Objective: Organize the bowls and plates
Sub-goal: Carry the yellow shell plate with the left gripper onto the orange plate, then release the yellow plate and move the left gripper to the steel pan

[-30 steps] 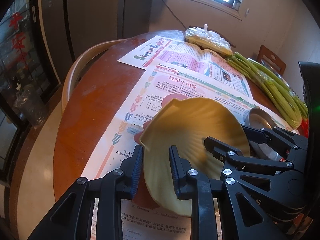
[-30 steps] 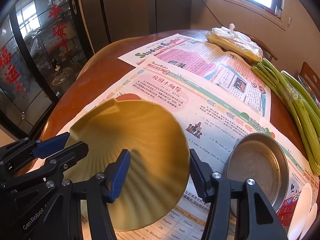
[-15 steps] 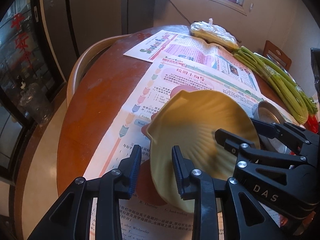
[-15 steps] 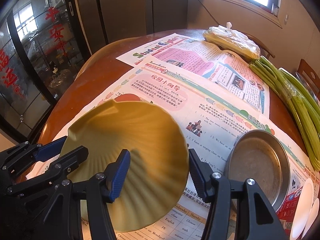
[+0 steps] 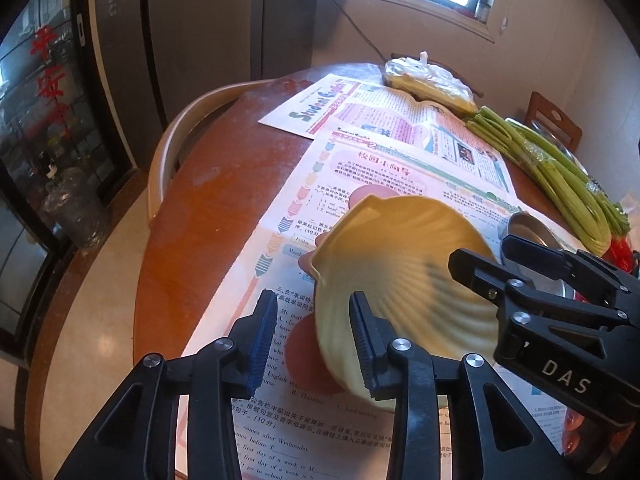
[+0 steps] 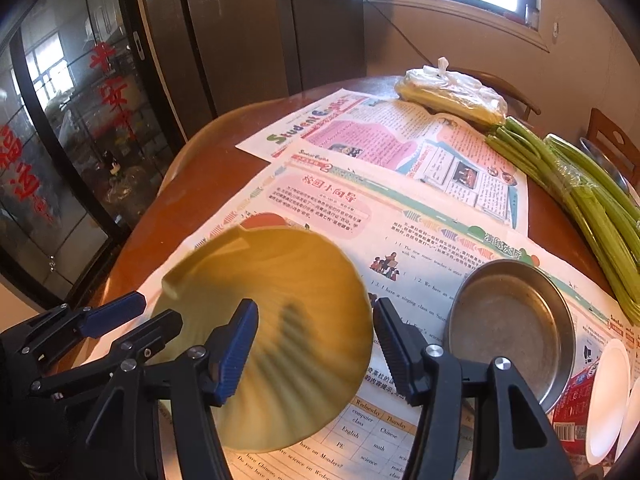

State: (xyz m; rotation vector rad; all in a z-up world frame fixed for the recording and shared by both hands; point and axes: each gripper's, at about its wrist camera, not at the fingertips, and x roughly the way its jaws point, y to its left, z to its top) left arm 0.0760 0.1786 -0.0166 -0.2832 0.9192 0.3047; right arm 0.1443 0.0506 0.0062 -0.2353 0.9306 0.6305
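The left tongs point(image 5: 314, 330), jaws just widening, are straddling the yellow shell-shaped plate's point(image 5: 404, 272) rim unclamped; the right tongs point(image 6: 314, 346), marked "DAS", are gaping over it; "Student English" newspapers point(image 6: 420, 216) are lying beneath.

Ahead and left of the left gripper point(image 5: 314, 330), bare table point(image 5: 208, 208) and flat newspaper point(image 5: 360, 168) give free passage out to the chair back point(image 5: 168, 148) at the edge. Between and just ahead of both tools the yellow shell plate point(image 6: 272, 320) blocks the way; the right gripper point(image 6: 312, 344) straddles its rim. Just right of the right gripper: metal dish point(image 6: 508, 328), then white plates point(image 6: 608, 396); celery point(image 6: 592, 200) and a bagged bundle point(image 6: 452, 92) close off the far right.
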